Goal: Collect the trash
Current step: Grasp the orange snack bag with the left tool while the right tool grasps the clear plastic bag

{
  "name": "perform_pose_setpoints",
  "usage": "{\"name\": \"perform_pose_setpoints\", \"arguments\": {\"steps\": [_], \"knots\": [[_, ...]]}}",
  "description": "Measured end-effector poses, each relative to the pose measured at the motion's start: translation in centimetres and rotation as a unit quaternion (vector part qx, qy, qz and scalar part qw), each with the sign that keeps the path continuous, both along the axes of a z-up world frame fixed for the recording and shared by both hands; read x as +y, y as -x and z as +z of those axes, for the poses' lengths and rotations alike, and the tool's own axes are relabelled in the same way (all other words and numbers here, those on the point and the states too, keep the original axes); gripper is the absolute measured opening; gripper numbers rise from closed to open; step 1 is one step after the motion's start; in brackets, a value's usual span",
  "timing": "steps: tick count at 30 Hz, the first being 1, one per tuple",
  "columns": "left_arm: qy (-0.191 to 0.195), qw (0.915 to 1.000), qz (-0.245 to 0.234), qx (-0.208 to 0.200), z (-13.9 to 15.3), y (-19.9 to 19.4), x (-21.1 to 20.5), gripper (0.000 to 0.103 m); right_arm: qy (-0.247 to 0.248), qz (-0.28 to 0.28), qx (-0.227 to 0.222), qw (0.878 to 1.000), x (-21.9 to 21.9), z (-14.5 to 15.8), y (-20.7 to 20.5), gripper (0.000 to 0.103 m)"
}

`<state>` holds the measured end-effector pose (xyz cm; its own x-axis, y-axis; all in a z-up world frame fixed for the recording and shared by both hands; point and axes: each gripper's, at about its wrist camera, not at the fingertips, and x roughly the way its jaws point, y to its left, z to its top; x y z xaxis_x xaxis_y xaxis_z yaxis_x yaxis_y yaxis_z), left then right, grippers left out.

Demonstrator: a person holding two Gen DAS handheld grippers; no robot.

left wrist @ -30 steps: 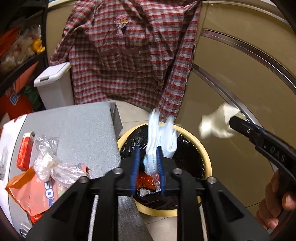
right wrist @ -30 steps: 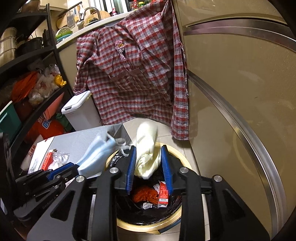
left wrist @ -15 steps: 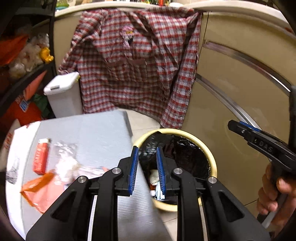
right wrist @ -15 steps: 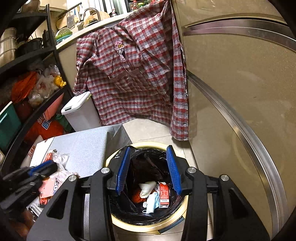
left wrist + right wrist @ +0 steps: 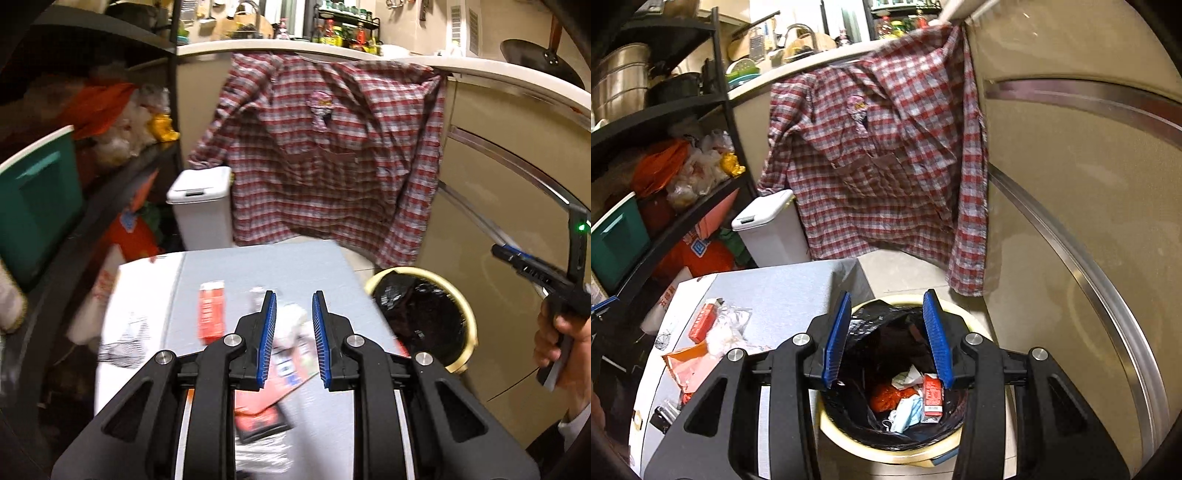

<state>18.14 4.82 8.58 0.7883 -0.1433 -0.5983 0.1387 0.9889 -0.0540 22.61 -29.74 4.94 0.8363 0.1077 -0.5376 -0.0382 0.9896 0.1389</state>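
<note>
A yellow-rimmed trash bin (image 5: pixel 905 456) with a black liner stands on the floor beside a grey table (image 5: pixel 790 291); it also shows in the left wrist view (image 5: pixel 467 317). Inside lie a blue face mask (image 5: pixel 905 413), a red carton (image 5: pixel 932 395), white paper and orange wrapping. My right gripper (image 5: pixel 886 336) is open and empty above the bin. My left gripper (image 5: pixel 291 325) is open and empty above the table's litter: a red box (image 5: pixel 211 312), a clear plastic bag (image 5: pixel 291 328) and an orange wrapper (image 5: pixel 258 398).
A plaid shirt (image 5: pixel 332 155) hangs over the counter behind. A white lidded bin (image 5: pixel 201 206) stands by a black shelf with a green box (image 5: pixel 37 195). A beige cabinet wall (image 5: pixel 1089 221) lies to the right. The right gripper and hand show in the left view (image 5: pixel 554 295).
One second ago both grippers held trash over the bin: the left a face mask, the right a white wad. Both dropped them in. The left gripper has swung left over the table.
</note>
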Motion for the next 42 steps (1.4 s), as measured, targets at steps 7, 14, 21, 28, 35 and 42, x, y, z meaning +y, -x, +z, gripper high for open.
{"name": "perform_pose_setpoints", "arguments": {"steps": [7, 14, 21, 28, 35, 42], "knots": [[0.003, 0.9993, 0.036, 0.007, -1.1, 1.0, 6.2, 0.02, -0.008, 0.038, -0.019, 0.999, 3.4, 0.6, 0.8, 0.041], [0.04, 0.996, 0.067, 0.044, -4.7, -0.5, 9.9, 0.02, 0.008, 0.072, -0.01, 0.997, 6.5, -0.6, 0.6, 0.021], [0.054, 0.9934, 0.067, 0.076, -7.4, -2.2, 11.4, 0.02, -0.001, 0.107, 0.007, 0.994, 9.5, -2.6, -0.4, 0.021], [0.076, 0.9891, 0.067, 0.107, -10.0, -3.6, 12.5, 0.048, -0.01, 0.153, 0.021, 0.988, 13.9, -4.4, -1.4, 0.036], [0.081, 0.9855, 0.083, 0.124, -12.3, -4.1, 12.7, 0.05, 0.011, 0.193, 0.031, 0.981, 18.6, -6.6, -2.4, 0.051], [0.089, 0.9814, 0.089, 0.145, -14.0, -4.8, 12.3, 0.058, 0.061, 0.229, 0.044, 0.971, 22.7, -9.3, -4.6, 0.067]]}}
